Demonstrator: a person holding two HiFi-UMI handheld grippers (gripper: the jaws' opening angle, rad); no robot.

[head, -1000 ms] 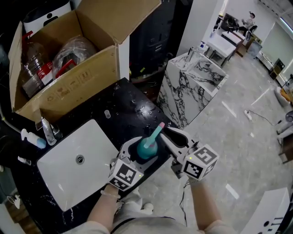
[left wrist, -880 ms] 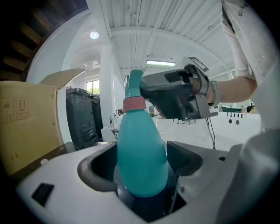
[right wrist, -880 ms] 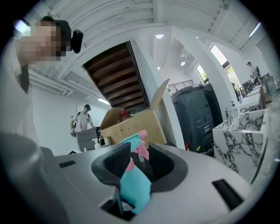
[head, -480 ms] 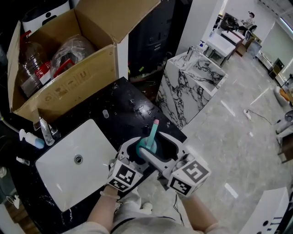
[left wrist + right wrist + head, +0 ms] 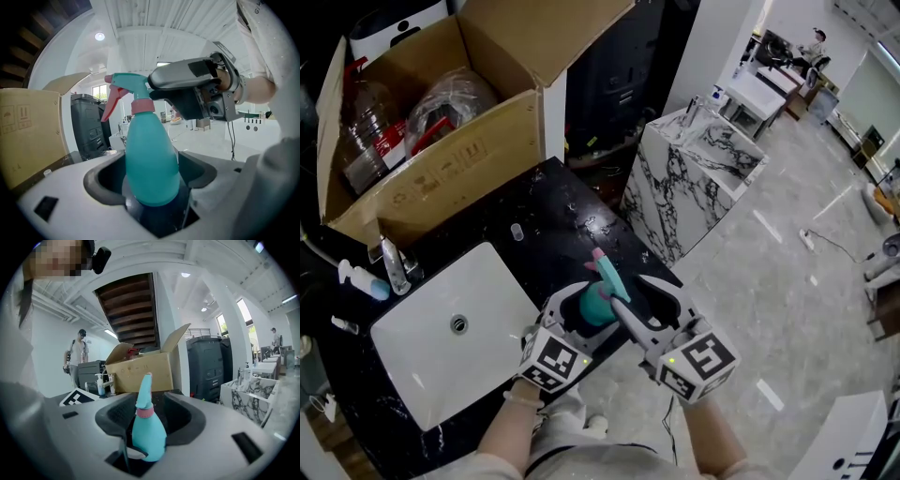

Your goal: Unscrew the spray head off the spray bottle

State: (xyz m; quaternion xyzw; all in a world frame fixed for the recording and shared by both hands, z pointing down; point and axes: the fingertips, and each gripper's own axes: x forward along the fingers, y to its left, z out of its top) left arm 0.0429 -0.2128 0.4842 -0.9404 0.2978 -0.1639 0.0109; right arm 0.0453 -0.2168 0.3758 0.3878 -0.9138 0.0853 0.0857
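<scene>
The person is wearing a white, finely speckled top with a loose sleeve [image 5: 268,44] showing behind the right tongs [image 5: 639,289]. The left tongs [image 5: 589,300] and the right ones are both showing smooth, pale grey shells with dark grey, curved linings inside the jaws. Behind each pair a cube is sitting, its faces carrying black-and-white square markers: the left cube [image 5: 555,361] and the right cube [image 5: 700,361], the latter glowing with small green lights. A thin black cable [image 5: 231,140] is hanging beneath the right tongs.
</scene>
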